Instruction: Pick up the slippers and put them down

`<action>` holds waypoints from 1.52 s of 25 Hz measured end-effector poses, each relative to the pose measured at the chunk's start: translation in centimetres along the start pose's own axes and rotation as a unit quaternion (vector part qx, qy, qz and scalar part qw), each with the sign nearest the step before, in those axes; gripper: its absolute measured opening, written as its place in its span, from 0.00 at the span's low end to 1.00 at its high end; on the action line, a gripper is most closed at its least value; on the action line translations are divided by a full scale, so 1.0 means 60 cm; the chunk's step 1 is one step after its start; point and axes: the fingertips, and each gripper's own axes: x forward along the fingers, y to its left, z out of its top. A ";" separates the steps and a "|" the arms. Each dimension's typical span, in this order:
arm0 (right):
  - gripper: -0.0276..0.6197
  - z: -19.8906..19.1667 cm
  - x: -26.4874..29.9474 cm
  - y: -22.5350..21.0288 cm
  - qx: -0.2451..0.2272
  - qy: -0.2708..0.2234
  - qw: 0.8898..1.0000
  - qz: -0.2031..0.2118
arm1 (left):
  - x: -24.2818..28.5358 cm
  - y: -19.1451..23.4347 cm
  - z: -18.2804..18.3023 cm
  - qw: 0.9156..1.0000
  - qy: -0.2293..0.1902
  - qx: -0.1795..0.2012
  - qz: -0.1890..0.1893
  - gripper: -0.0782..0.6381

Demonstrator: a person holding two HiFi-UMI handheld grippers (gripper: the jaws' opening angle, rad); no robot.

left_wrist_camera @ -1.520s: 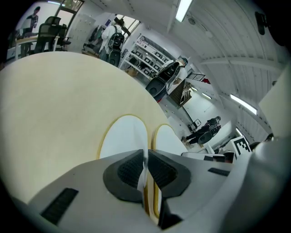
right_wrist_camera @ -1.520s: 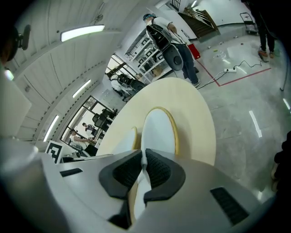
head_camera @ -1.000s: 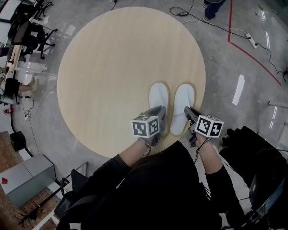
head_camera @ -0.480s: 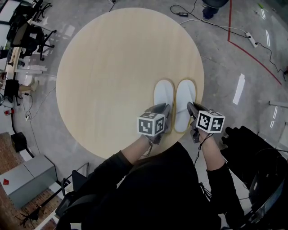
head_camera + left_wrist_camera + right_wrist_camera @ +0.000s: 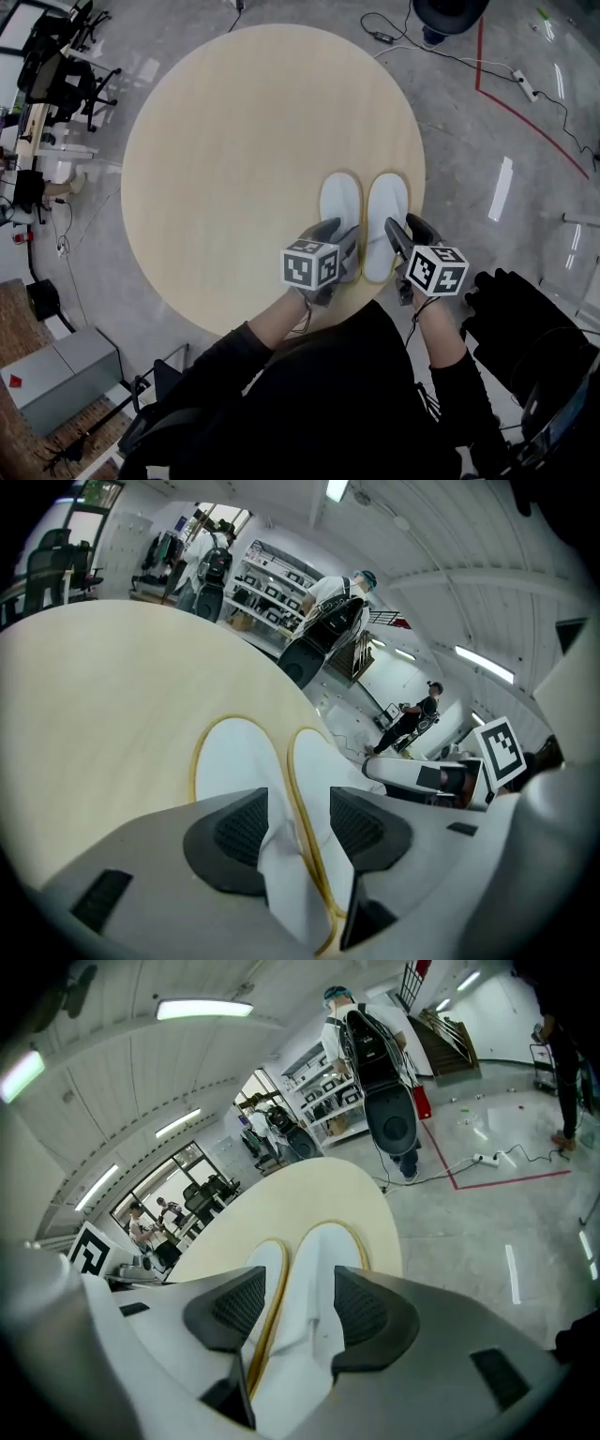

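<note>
Two white slippers with yellow-trimmed soles lie side by side, toes pointing away, near the front right edge of the round wooden table [image 5: 234,141]. My left gripper [image 5: 337,246] stands at the heel of the left slipper [image 5: 339,202]. Its jaws are opening, and the heel fabric [image 5: 281,855] rises loose between them. My right gripper [image 5: 401,242] is at the heel of the right slipper [image 5: 387,211], jaws likewise opening. That heel [image 5: 300,1335] lies between the spread pads [image 5: 361,1312], which are not pressing on it. Both soles rest flat on the tabletop.
The table edge runs just behind the slipper heels, close to the person's black-sleeved arms. Office chairs [image 5: 56,75] stand at the far left and a grey box [image 5: 56,375] at the lower left. Cables, a power strip [image 5: 523,84] and red floor tape [image 5: 525,117] lie on the floor beyond.
Both grippers' jaws have spread apart from the slipper heels. The slippers shifted slightly to the right and now lie flat on the table.
</note>
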 end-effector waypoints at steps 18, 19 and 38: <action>0.06 0.009 -0.104 0.212 -0.044 -0.096 0.982 0.155 | -0.208 -0.106 -0.008 0.980 -0.121 0.017 -0.160 0.14; 0.06 0.002 -0.109 0.227 -0.055 -0.096 0.981 0.159 | -0.221 -0.112 -0.013 0.978 -0.126 0.029 -0.165 0.14; 0.07 -0.092 -0.116 0.541 -0.150 -0.093 0.970 0.165 | -0.521 0.067 -0.081 0.972 -0.210 -0.005 -0.104 0.14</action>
